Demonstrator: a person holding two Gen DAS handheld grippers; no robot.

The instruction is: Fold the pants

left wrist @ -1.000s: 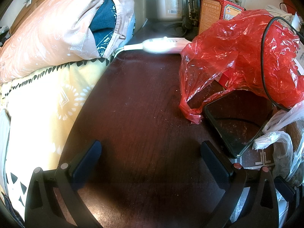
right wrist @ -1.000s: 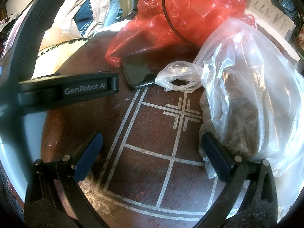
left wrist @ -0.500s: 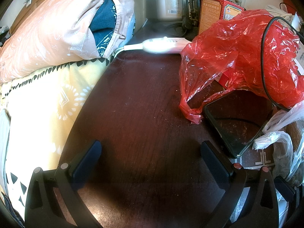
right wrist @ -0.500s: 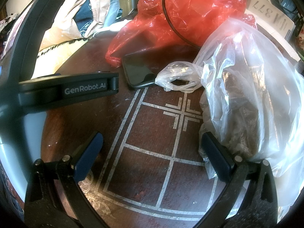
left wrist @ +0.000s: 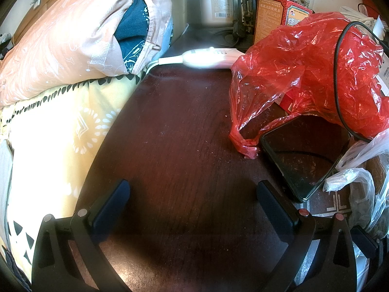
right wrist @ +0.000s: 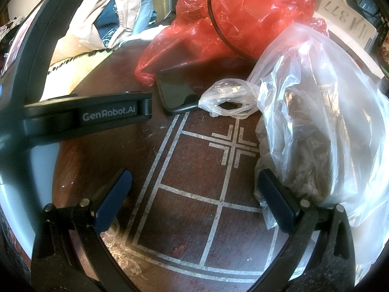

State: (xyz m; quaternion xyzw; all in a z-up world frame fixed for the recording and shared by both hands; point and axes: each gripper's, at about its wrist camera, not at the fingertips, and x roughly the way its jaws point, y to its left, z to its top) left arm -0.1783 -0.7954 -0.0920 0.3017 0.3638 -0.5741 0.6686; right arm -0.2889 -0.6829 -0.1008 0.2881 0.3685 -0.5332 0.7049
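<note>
No pants show clearly in either view; a pile of pink and dark blue cloth (left wrist: 80, 36) lies on the bed at the upper left, also in the right wrist view (right wrist: 109, 22). My left gripper (left wrist: 192, 199) is open and empty over the dark wooden table (left wrist: 175, 126). My right gripper (right wrist: 192, 194) is open and empty over the table's white line pattern (right wrist: 233, 146). The left gripper's body (right wrist: 85, 114) shows in the right wrist view at the left.
A red plastic bag (left wrist: 311, 70) with a black cable (left wrist: 338, 73), a black phone (left wrist: 299, 160), a clear plastic bag (right wrist: 323, 126), a white controller (left wrist: 209, 58), a canister (left wrist: 216, 4) and an orange box (left wrist: 274, 14) crowd the table. The yellow bedsheet (left wrist: 60, 131) borders the left.
</note>
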